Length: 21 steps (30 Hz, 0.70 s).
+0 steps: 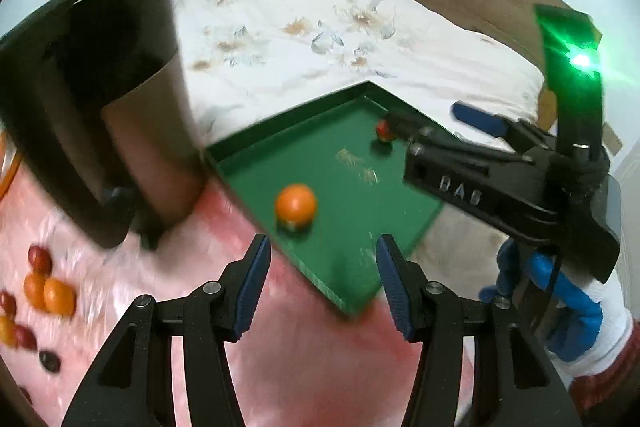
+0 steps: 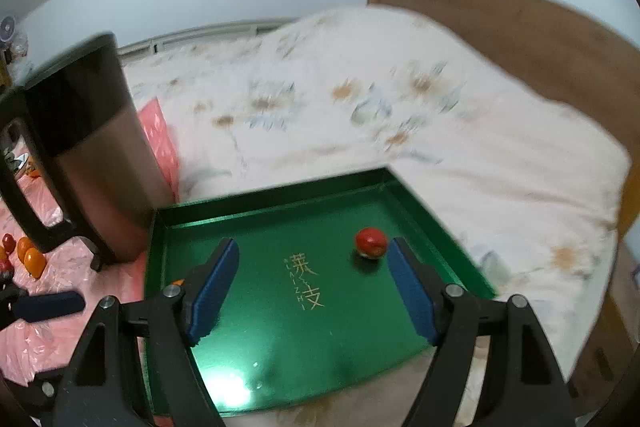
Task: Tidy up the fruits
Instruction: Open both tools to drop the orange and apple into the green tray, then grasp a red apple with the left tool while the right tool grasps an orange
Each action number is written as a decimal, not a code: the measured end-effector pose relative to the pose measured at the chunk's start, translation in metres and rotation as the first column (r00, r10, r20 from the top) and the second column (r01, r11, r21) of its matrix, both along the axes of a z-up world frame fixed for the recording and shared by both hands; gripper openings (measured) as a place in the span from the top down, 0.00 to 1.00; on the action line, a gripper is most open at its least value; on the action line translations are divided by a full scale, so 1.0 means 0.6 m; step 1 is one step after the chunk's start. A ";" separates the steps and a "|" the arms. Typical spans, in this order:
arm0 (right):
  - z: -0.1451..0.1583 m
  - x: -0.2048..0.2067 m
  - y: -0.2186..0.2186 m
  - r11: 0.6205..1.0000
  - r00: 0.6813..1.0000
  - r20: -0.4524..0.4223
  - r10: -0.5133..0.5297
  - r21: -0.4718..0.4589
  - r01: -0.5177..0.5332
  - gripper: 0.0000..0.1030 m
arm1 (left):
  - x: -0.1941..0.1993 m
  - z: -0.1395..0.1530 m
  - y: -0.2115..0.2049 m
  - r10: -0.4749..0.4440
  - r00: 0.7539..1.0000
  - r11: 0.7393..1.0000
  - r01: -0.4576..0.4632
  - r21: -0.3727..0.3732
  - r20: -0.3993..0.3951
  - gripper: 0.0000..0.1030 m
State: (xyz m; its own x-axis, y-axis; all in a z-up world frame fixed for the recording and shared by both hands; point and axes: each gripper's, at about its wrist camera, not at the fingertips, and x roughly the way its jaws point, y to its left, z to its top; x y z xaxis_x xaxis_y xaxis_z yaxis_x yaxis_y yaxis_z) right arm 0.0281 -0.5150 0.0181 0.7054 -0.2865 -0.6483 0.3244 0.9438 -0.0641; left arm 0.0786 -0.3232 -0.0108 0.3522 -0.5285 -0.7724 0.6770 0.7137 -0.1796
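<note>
- Blue rubber pads on the left gripper (image 1: 322, 283) sit wide apart with nothing between them, hanging over the pink sheet (image 1: 304, 359) just short of the green tray's (image 1: 344, 301) near corner
- right gripper (image 2: 312, 287) is spread wide too and empty, hovering over the tray floor; looks to me like it's parked there because drop-offs happen here
- inside the tray: an orange fruit (image 1: 296, 205) near the left gripper's side, and a small red fruit (image 2: 371, 241) close to the right one's far finger, both loose on the floor
- tray rides partly on the pink sheet, partly on the floral bedding (image 2: 360, 99)
- the unsorted pile of fruits (image 1: 36, 291) sits way off left, past the steel kettle (image 1: 100, 115), so I'd guess that's where the next grab comes from
</note>
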 end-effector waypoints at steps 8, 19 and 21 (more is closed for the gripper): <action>0.060 -0.057 0.074 0.996 0.997 0.059 0.039 0.083 -0.044 0.00 | -0.037 0.043 0.138 0.147 0.988 0.989 -0.147 -0.008 0.034 0.38; 0.065 -0.081 0.244 0.951 0.962 0.034 0.271 0.143 -0.273 0.00 | -0.069 0.036 0.333 0.326 0.945 0.945 -0.326 -0.003 0.031 0.38; 0.064 -0.082 0.271 0.945 0.955 0.030 0.296 0.137 -0.297 0.00 | -0.071 0.031 0.364 0.356 0.934 0.934 -0.356 0.001 0.031 0.38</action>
State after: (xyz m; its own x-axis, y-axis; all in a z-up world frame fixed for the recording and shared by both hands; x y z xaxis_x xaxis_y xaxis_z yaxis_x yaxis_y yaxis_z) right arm -0.0209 -0.3526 0.0562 0.7509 0.0286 -0.6598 0.0283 0.9968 0.0753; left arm 0.0359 -0.1045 0.0078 0.5390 -0.3594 -0.7618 0.3832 0.9100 -0.1582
